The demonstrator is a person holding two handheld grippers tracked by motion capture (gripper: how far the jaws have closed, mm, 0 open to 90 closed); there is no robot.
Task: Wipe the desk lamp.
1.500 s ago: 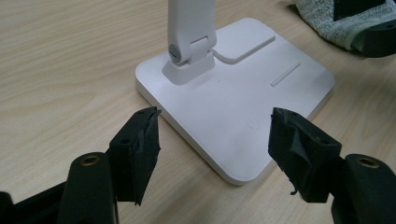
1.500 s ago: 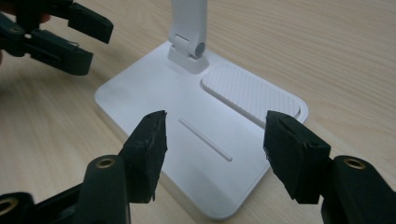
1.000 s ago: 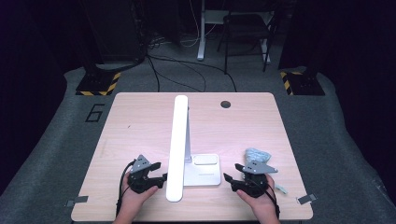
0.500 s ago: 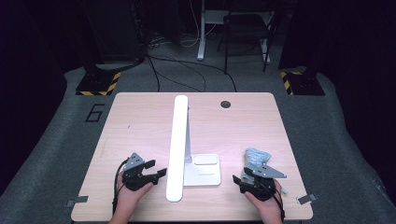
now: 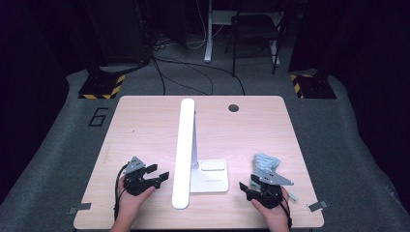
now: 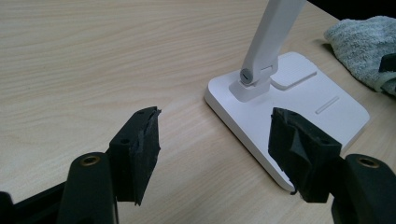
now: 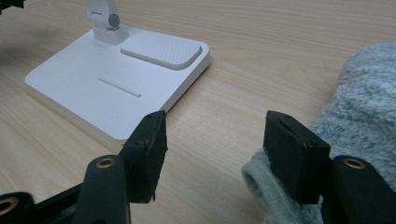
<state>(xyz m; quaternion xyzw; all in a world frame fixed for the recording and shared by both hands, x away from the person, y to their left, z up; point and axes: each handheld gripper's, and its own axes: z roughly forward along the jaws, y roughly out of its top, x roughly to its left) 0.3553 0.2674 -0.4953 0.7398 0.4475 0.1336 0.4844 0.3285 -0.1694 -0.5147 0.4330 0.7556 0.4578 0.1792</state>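
A white desk lamp stands mid-table, its long light bar point(image 5: 185, 150) reaching over its flat base point(image 5: 212, 180). My left gripper point(image 5: 158, 173) rests low at the bar's left, open and empty, and aims at the base point(image 6: 299, 100) and the arm hinge point(image 6: 252, 79). A fluffy pale blue cloth point(image 5: 265, 162) lies right of the base. My right gripper point(image 5: 247, 186) sits just in front of it, open. In the right gripper view, the cloth point(image 7: 364, 112) lies against the right jaw's outer side. Bare wood shows between the pads of the right gripper point(image 7: 215, 140).
The wooden table point(image 5: 145, 121) has a dark cable hole point(image 5: 233, 108) near its far edge. Beyond it on the grey floor are cables, a chair point(image 5: 254, 29) and two hazard-striped stands point(image 5: 101, 87). Tape tabs mark the table's front corners.
The right gripper has sunk a little toward the table's near edge beside the cloth. The left hand has barely shifted.
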